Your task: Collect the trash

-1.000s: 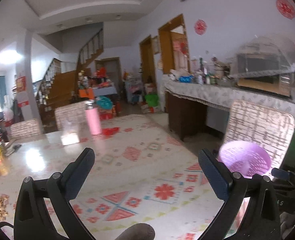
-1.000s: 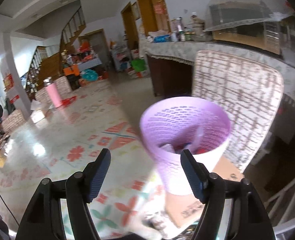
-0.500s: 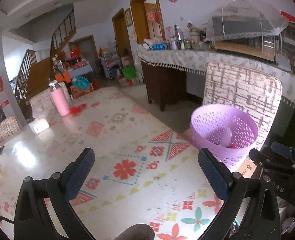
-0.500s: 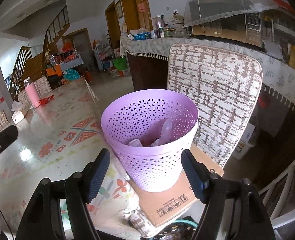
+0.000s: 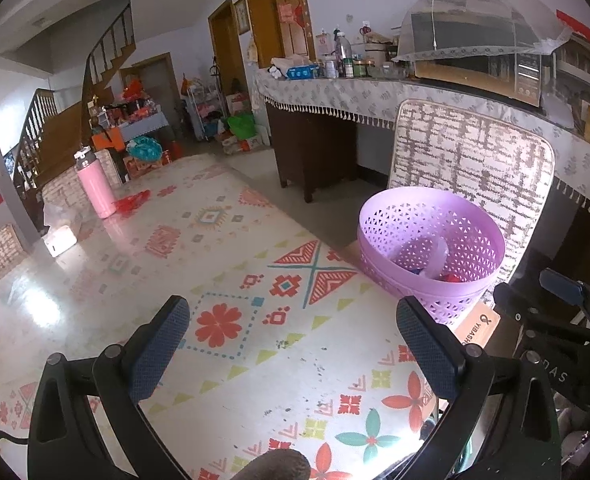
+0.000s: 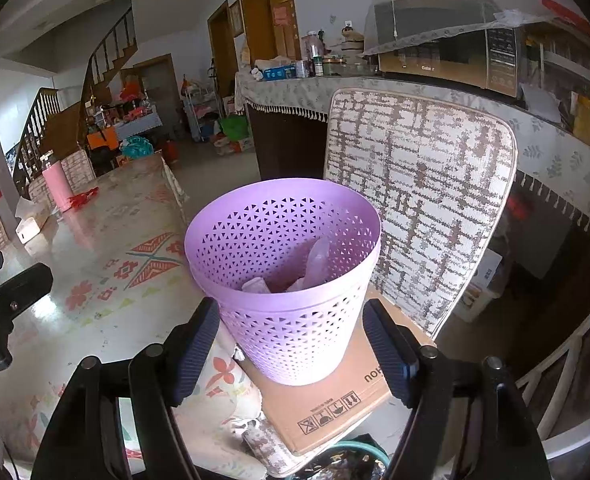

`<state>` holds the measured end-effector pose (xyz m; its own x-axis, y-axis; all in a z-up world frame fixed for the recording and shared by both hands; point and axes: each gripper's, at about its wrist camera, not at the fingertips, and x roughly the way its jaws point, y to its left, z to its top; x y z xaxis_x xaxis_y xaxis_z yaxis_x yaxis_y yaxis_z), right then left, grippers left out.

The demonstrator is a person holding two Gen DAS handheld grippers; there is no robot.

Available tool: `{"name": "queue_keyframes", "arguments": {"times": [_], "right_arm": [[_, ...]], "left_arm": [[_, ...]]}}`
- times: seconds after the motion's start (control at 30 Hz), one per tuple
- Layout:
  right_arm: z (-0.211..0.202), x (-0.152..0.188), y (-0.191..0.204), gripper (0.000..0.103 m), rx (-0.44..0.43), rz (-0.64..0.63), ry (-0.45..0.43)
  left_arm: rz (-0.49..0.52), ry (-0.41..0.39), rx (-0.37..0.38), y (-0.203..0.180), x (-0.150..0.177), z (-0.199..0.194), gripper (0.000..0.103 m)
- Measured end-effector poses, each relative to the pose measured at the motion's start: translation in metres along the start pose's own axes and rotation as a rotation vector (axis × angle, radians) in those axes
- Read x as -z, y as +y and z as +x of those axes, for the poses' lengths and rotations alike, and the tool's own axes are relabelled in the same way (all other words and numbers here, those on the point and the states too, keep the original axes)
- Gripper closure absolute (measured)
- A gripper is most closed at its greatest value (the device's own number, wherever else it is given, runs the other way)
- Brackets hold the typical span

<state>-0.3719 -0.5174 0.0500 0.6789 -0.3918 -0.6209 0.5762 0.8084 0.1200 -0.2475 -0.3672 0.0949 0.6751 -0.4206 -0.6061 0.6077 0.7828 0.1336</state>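
Observation:
A purple mesh waste basket (image 6: 295,320) stands on a cardboard box (image 6: 335,400) on a chair seat, just past the table's corner. Crumpled clear plastic and white wrappers (image 6: 315,264) lie inside it. My right gripper (image 6: 291,354) is open, its fingers either side of the basket's lower wall with small gaps showing. In the left wrist view the basket (image 5: 431,256) sits to the right, with a red scrap in it. My left gripper (image 5: 293,348) hangs open and empty over the patterned tablecloth (image 5: 223,280).
The chair's woven back (image 6: 419,200) rises right behind the basket. A pink bottle (image 5: 95,188) and a small white box (image 5: 59,240) stand at the table's far end. A draped counter (image 5: 375,96) with a microwave and jars runs along the right wall.
Both views swung down and right toward the basket. It now sits centred and large between my right fingers, and has come into the left view. Both grippers keep the same opening.

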Motion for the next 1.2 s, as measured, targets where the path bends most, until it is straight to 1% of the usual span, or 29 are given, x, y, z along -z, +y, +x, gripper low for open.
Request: {"name": "queue_keyframes", "arguments": {"times": [0.33,0.8,1.2], "right_arm": [[0.002,0.000,0.002,0.025,0.000,-0.004,0.009],[0.006,0.002,0.000,0.024,0.006,0.004,0.026],[0.008,0.004,-0.003,0.024,0.008,0.010,0.032]], "left_arm": [[0.009,0.016,0.007,-0.001,0.002,0.004,0.000],[0.015,0.073,0.040,-0.005,0.007,0.015,0.000],[0.023,0.090,0.041,-0.010,0.008,0.020,0.000]]}}
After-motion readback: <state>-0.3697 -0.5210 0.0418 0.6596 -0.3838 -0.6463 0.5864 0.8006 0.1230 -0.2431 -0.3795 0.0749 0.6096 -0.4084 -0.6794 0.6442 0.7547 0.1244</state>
